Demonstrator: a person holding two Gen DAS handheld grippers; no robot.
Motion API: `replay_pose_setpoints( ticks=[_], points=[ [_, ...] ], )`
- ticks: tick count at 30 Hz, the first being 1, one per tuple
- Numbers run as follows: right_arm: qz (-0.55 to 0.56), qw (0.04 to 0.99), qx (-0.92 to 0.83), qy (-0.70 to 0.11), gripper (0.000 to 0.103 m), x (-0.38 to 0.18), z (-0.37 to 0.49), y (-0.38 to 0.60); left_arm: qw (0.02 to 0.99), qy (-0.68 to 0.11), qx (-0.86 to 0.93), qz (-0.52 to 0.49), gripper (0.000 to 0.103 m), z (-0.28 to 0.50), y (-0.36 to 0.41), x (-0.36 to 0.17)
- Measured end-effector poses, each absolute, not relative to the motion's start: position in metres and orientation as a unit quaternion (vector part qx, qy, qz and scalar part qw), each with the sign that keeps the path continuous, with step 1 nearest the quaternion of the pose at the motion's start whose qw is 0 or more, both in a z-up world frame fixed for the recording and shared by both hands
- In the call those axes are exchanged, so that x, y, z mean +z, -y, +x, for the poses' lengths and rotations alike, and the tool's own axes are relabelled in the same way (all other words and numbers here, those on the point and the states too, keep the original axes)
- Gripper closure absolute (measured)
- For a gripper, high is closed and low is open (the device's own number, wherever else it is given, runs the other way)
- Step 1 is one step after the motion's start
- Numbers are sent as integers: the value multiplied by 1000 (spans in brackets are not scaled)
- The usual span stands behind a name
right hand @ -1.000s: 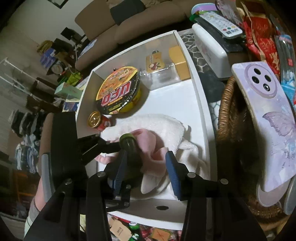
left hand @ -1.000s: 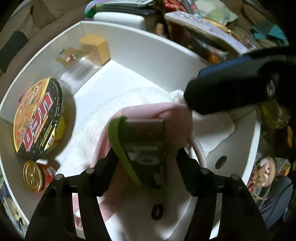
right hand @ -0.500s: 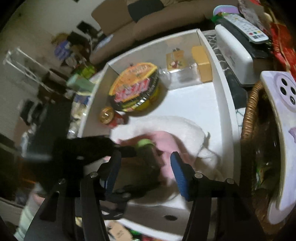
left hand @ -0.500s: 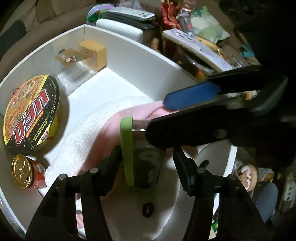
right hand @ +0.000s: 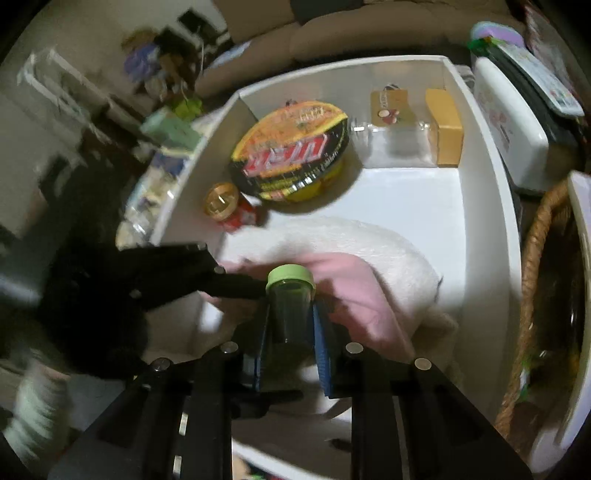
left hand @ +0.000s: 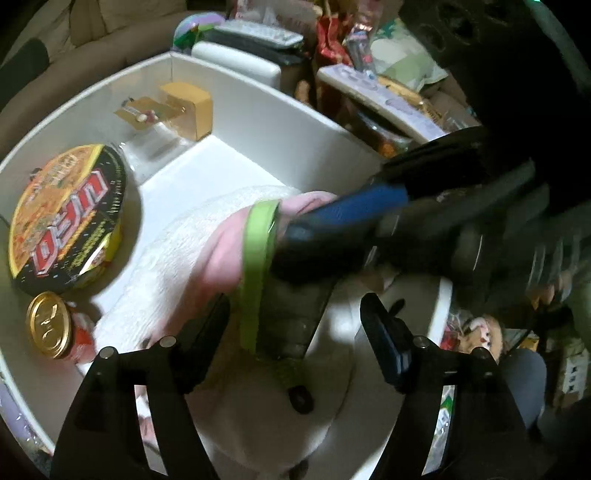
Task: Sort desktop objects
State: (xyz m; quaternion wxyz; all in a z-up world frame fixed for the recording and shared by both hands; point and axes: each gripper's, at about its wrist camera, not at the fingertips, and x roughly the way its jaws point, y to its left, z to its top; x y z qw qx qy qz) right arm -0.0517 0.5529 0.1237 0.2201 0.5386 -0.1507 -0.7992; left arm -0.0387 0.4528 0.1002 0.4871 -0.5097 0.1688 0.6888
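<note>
The right gripper points steeply down over the near end of a white bin, and its blue pads, which have just been closing, pinch the dark body of a jar with a green lid from both sides. The left gripper also tilts down, coming in from the other side; its jaws have just been opening and now stand spread, clear of the jar that hangs between them. The jar is held just above a pink cloth lying on a white towel in the bin. Further back in the bin sit a noodle bowl leaning against the wall, a gold-topped red can beside it, a clear box and a yellow block in the far corner. Outside the bin, a white case, remotes and a wicker basket crowd the right side; a sofa stands behind in the dim, cluttered room
</note>
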Motion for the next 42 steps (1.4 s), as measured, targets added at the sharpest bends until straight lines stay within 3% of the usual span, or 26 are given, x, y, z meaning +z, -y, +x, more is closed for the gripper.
replay_pose_setpoints(
  ticks=[7, 14, 21, 27, 34, 42],
  points=[
    [478, 245, -788, 301, 82, 165, -52, -592, 477, -132, 725, -480, 30, -44, -420, 121],
    [433, 252, -802, 326, 82, 197, -67, -601, 452, -100, 757, -461, 32, -80, -428, 144],
    [417, 242, -835, 265, 82, 200, -102, -596, 399, -154, 775, -465, 34, -135, -455, 140],
    [439, 226, -850, 183, 82, 176, -135, -589, 353, -213, 774, -480, 34, -167, -478, 106],
    [512, 141, -847, 27, 81, 127, -168, -579, 327, -279, 762, -485, 34, -170, -504, 61],
    [525, 42, -841, -125, 71, 104, -171, -560, 324, -287, 760, -486, 33, -163, -500, 60]
  ],
)
